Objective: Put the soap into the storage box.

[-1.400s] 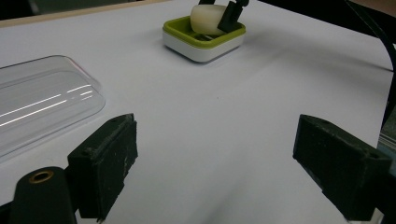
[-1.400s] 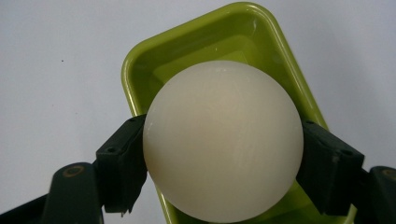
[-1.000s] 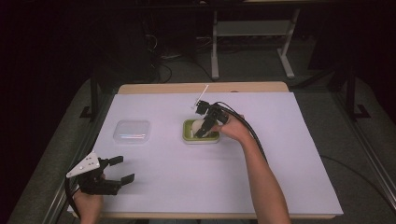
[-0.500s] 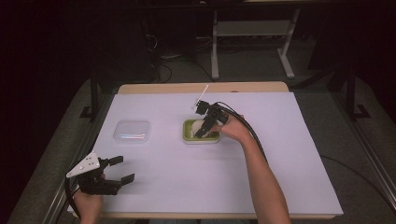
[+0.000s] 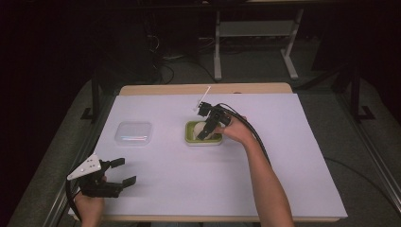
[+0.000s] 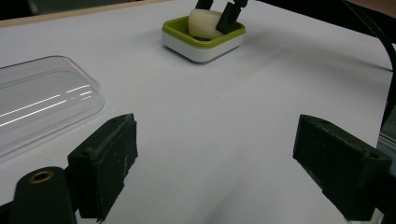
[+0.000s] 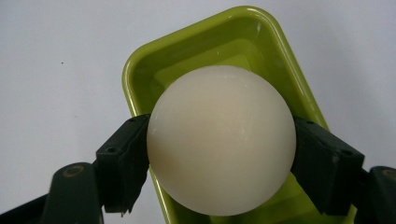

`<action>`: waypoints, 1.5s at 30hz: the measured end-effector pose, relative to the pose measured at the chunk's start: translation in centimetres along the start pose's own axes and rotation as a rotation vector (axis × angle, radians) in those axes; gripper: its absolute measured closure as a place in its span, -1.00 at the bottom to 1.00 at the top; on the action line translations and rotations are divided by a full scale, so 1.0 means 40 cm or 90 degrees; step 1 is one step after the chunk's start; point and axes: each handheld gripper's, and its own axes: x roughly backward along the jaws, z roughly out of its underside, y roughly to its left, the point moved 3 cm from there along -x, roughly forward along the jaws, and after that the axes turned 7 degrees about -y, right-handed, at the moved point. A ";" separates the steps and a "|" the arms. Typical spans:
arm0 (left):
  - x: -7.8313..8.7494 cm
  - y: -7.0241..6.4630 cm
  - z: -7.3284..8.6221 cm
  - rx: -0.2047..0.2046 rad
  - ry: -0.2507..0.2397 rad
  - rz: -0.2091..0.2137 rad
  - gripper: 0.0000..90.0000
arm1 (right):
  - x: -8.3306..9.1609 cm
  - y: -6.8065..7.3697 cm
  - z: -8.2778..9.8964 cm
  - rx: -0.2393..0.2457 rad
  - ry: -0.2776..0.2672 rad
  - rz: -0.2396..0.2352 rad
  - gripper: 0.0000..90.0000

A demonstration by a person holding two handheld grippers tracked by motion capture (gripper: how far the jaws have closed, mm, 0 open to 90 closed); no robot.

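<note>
White egg [image 7: 221, 140] clamped by right gripper [image 7: 221, 154] over green tray [image 7: 140, 79].

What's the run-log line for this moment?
right gripper: shut on white egg-shaped piece, over green tray | left gripper: open, idle | clear lid: on table, apart

Right gripper [image 5: 204, 132] tilted down, forearm stretched forward, jaws clamped on something round. Left gripper [image 5: 120, 171] low, level, jaws wide apart, nothing between them; left hand [image 5: 89, 206] behind it.
</note>
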 end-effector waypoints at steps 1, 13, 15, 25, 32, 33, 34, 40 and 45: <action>0.000 0.000 0.000 0.000 0.000 0.000 -0.71 | 0.000 0.000 0.000 0.000 0.000 0.000 -0.46; -0.002 -0.002 -0.001 -0.002 0.000 0.001 -0.71 | 0.045 0.006 -0.015 0.012 -0.054 0.015 -0.34; -0.002 -0.002 -0.001 -0.003 0.001 0.001 -0.71 | 0.047 0.006 -0.012 0.007 -0.051 0.015 -0.35; -0.006 -0.004 -0.002 -0.004 0.004 0.003 -0.71 | 0.082 0.007 0.025 -0.007 -0.060 0.006 -0.39; -0.007 -0.005 -0.001 -0.005 0.005 0.004 -0.71 | 0.103 0.015 0.061 -0.008 -0.062 0.009 -0.39; -0.007 -0.006 -0.002 -0.005 0.003 0.004 -0.71 | 0.105 0.015 0.066 -0.005 -0.065 0.011 -0.40; -0.007 -0.006 -0.002 -0.006 0.004 0.005 -0.71 | 0.107 0.017 0.070 -0.011 -0.062 0.009 -0.41; -0.009 -0.009 -0.002 -0.004 0.006 0.005 -0.71 | 0.117 0.027 0.085 -0.015 -0.071 0.006 -0.40; -0.008 -0.008 -0.002 -0.005 0.006 0.004 -0.71 | 0.126 0.047 0.112 -0.015 -0.076 0.004 -0.40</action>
